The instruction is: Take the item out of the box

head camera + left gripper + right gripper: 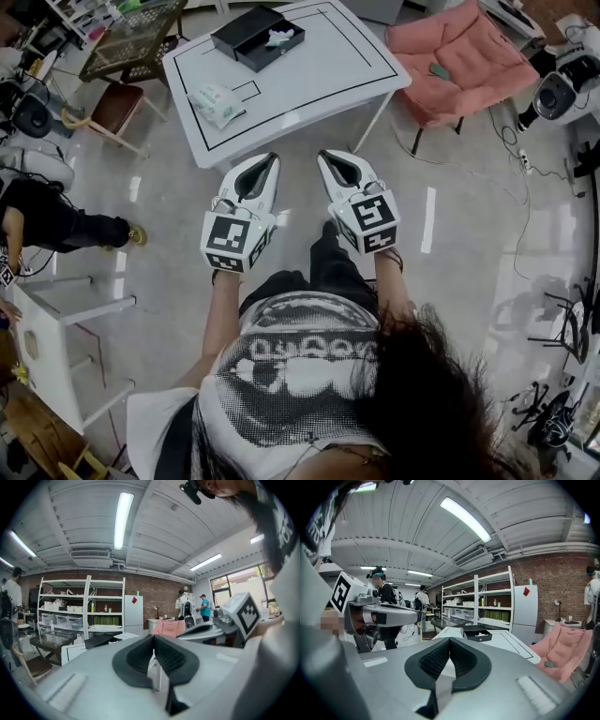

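A black box (270, 44) stands open on the white table (319, 75), its lid (242, 28) beside it, and a white item (279, 37) lies inside. A person holds both grippers in the air short of the table's near edge. My left gripper (265, 171) is shut with nothing in it; its jaws meet in the left gripper view (153, 641). My right gripper (336, 167) is shut and empty too (450, 643). The box (478, 633) shows far ahead in the right gripper view.
A white packet (217, 104) lies on the table's near left corner. A pink chair (459, 52) stands to the right of the table, a wooden chair (117, 108) and a wire cart (136, 36) to its left. A white stool (52, 342) and a person's leg (56, 223) are at the left.
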Motion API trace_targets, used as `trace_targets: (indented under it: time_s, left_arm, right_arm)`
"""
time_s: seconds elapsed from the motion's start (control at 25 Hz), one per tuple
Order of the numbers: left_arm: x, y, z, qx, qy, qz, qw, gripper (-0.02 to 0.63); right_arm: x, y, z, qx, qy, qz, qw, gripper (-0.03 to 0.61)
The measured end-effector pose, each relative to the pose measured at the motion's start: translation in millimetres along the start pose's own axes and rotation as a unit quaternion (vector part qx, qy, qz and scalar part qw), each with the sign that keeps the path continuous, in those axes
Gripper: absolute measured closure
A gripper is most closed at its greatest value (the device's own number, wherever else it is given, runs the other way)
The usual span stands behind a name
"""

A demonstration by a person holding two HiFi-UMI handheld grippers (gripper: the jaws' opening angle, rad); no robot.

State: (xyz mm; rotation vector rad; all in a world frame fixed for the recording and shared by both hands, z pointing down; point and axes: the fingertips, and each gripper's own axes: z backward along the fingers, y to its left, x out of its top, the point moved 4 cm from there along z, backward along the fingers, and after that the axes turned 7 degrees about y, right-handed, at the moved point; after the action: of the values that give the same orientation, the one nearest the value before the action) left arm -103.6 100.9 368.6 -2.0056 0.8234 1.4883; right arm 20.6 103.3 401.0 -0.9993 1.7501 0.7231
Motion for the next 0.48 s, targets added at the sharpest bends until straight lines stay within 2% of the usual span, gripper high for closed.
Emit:
trace_targets:
  time_s: [0.48]
  left_arm:
    - [41.1,7.9,-125.1,0.035,0.007,0.010,0.9993,0.614]
  right_arm:
    - [15.0,-127.2,-54.4,0.042,0.012,0.019,0.999,0.575]
